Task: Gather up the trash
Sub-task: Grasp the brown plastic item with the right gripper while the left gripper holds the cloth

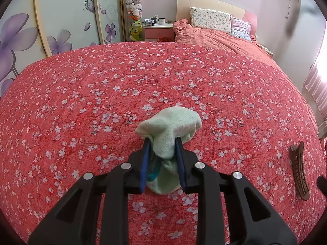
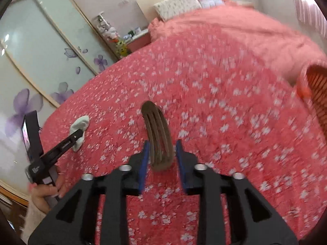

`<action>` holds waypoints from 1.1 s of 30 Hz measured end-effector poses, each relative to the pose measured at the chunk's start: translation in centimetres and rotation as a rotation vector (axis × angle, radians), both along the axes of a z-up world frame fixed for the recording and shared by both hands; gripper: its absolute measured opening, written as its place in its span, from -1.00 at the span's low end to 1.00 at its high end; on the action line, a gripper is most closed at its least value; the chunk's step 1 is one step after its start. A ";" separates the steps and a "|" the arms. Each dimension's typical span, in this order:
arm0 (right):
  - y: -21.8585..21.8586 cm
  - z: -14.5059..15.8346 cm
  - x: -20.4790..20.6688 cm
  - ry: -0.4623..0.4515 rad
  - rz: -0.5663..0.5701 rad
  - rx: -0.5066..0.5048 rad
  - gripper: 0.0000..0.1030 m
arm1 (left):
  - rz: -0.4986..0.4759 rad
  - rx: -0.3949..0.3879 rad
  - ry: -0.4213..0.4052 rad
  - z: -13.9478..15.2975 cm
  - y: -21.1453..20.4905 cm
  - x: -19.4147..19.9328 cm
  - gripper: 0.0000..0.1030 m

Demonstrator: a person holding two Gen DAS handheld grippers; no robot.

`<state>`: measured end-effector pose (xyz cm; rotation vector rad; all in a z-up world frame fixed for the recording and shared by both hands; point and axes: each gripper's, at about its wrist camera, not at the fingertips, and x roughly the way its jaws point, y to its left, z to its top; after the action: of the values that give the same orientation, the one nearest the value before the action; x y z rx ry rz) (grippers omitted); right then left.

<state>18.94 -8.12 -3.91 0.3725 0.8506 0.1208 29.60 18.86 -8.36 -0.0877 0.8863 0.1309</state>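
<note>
Green sock (image 1: 169, 126) between left tongs (image 1: 162, 143), brown hair clip (image 2: 158, 136) between right tongs (image 2: 161, 145)

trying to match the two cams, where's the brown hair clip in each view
Left wrist: brown hair clip lies on the bedspread at the far right edge, apart from the green sock.
Right wrist: it sits centre frame, between the right gripper fingers.
Shared landmark: floral pillow at the headboard.
</note>
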 end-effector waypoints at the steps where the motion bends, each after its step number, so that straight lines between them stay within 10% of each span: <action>1: 0.1 0.1 0.2 -0.006 0.000 -0.012 -0.06 | 0.000 0.000 0.000 0.0 0.0 0.0 -0.50; 33: 5.5 -2.2 4.9 0.032 0.056 -0.308 -0.34 | -0.007 0.000 -0.002 -0.1 0.2 0.0 -0.37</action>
<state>23.82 -2.64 -6.13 0.0621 0.8956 0.0351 29.60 19.05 -8.44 -0.0846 0.8850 0.1238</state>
